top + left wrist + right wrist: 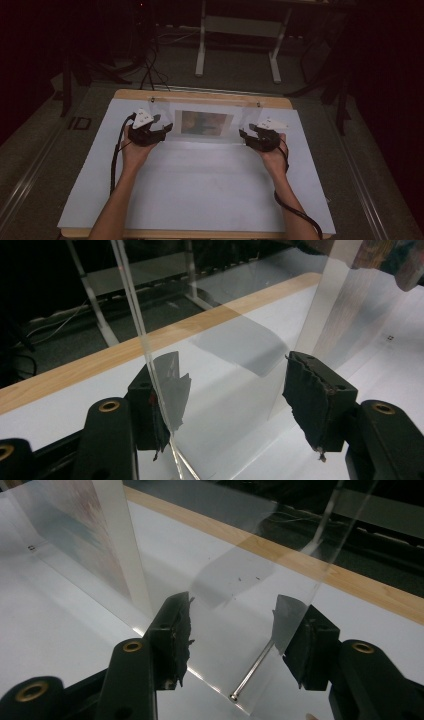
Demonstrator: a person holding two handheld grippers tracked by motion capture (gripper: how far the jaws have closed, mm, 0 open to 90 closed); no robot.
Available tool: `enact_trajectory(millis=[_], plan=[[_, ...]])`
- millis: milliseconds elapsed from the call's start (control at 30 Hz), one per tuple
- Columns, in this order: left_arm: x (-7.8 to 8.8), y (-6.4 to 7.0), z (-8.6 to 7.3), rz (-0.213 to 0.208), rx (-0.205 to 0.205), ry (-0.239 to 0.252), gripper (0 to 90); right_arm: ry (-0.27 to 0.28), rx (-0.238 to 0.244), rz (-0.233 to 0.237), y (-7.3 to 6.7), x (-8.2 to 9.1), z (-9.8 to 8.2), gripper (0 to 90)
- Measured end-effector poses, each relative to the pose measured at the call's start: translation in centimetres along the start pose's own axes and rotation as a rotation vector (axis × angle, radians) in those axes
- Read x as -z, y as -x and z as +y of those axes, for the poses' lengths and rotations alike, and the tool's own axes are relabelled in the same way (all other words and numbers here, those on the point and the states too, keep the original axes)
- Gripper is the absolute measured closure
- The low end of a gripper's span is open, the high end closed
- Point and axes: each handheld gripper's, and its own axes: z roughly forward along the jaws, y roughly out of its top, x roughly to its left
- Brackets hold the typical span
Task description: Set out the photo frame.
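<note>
Grippers sit at both ends of a clear acrylic picture frame (205,122) standing upright near the far edge of a white-topped table with a light wood rim (200,200).

Left gripper (159,131): in the high view it is at the frame's left end, hand (134,150) behind it, black cable trailing back along the forearm. In the left gripper view the jaws stand wide apart and the clear panel's edge (145,347) runs down between them, close against the left-hand pad (157,415). The other pad is well clear of it. Not clamped.

Right gripper (247,136): at the frame's right end in the high view. In the right gripper view the jaws are also spread wide, straddling the panel's lower corner, where a thin metal pin (252,672) runs down to the base. Neither pad presses the acrylic, as far as I can tell; reflections in the panel make the right-hand side hard to read.

Frame holds a printed picture with muted reddish and blue tones (202,123) on a white sheet (117,540), centred between the clear ends. Frame base rests on the white surface.

Background is dark: grey floor, legs of a white metal table stand (237,47) beyond the table.
</note>
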Motion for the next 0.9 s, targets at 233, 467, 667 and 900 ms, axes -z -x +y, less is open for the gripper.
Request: enact_trajectory(millis=[233, 467, 667, 900], plan=[[0.1, 0.0, 0.2, -0.004, 0.010, -0.018, 39.3, -0.010, -0.005, -0.001, -0.1, 0.1, 0.1, 48.1], [1.0, 0.2, 0.7, -0.012, 0.043, -0.004, 39.2, -0.020, -0.025, 0.017, -0.2, 0.3, 0.2, 48.2], [1.5, 0.2, 0.9, -0.027, 0.066, -0.031, 40.0, -0.033, -0.055, 0.033, -0.4, 0.7, 0.2, 48.2], [2.4, 0.2, 1.0, -0.064, 0.125, -0.041, 42.3, -0.065, -0.100, 0.061, -0.7, 1.7, 0.6, 48.4]])
